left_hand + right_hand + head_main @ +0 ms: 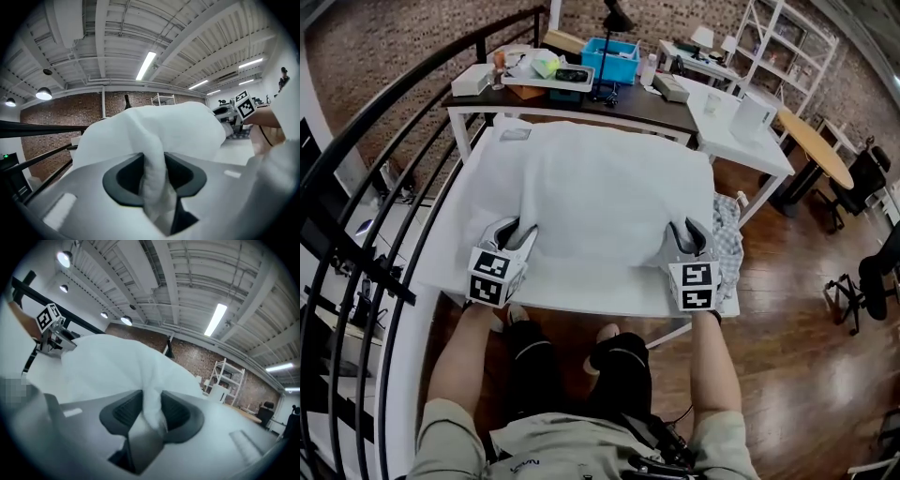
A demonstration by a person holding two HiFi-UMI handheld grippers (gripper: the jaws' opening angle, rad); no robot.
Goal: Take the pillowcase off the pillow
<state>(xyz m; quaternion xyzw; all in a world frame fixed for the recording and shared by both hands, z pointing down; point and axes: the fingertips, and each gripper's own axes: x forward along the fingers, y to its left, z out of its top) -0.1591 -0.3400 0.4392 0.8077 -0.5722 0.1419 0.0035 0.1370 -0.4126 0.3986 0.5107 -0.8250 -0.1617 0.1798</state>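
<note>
A white pillow in its white pillowcase (591,192) lies flat on the white table (581,298) in front of me. My left gripper (517,234) is at the pillow's near left corner, shut on a pinched fold of the pillowcase (152,168) that stands up between its dark pads (124,176). At the near right corner my right gripper (686,236) is likewise shut on a bunched fold of the pillowcase (151,404), squeezed between its pads (178,414). Both corners are lifted slightly off the table. Each gripper view shows the other gripper across the pillow.
A grey checked cloth (729,234) hangs at the table's right edge. Behind stands a dark desk (628,103) with a blue bin (611,58), boxes and a lamp. A black railing (356,187) runs along the left; a round table (816,141) and chairs stand right.
</note>
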